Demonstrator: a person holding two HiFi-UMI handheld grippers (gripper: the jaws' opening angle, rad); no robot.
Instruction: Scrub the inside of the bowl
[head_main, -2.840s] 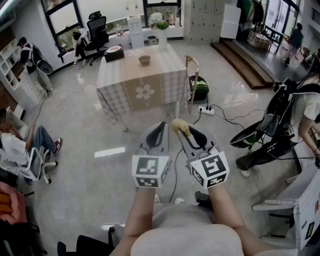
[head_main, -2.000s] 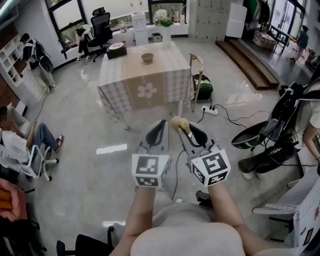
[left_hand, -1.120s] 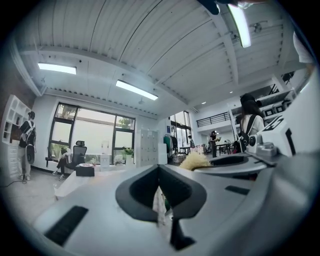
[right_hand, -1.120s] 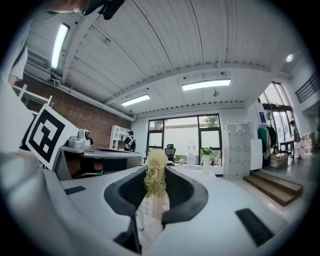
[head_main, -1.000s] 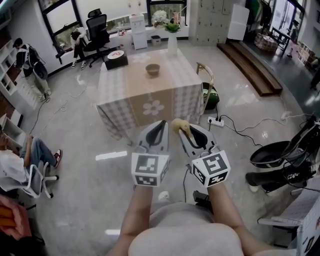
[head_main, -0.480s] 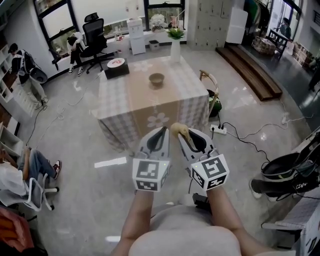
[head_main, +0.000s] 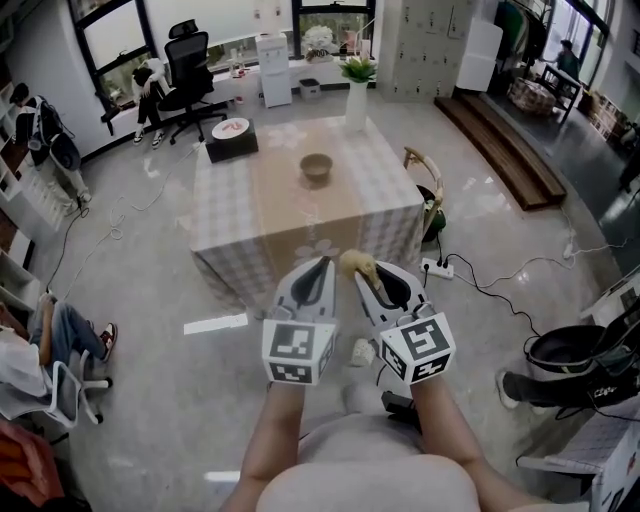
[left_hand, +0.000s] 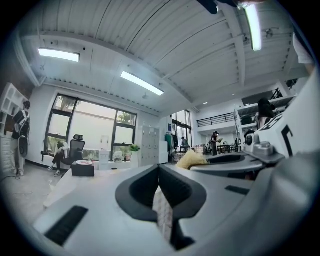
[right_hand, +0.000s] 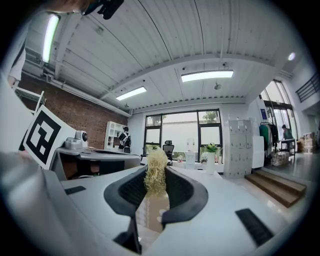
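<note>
A small brown bowl (head_main: 317, 167) stands near the middle of a table with a checked cloth (head_main: 225, 215), well ahead of both grippers. My left gripper (head_main: 321, 264) is held low in front of my body, shut with nothing between its jaws; in the left gripper view (left_hand: 159, 172) the jaws meet. Just to its right, my right gripper (head_main: 359, 272) is shut on a tuft of pale yellow fibrous scrubber (head_main: 358, 264) that sticks out past the tips. The scrubber (right_hand: 156, 172) fills the gap in the right gripper view and shows as a pale tuft (left_hand: 190, 159) in the left gripper view.
On the table stand a black box with a plate (head_main: 231, 139) and a white vase with a plant (head_main: 357, 97). A wooden chair (head_main: 426, 188) is at the table's right side. A power strip and cables (head_main: 440, 267) lie on the floor. People sit at the left (head_main: 55, 335).
The view has come closer to the table, which now sits nearer and more central. Both grippers keep the same pose, the right one still holding the scrubber.
</note>
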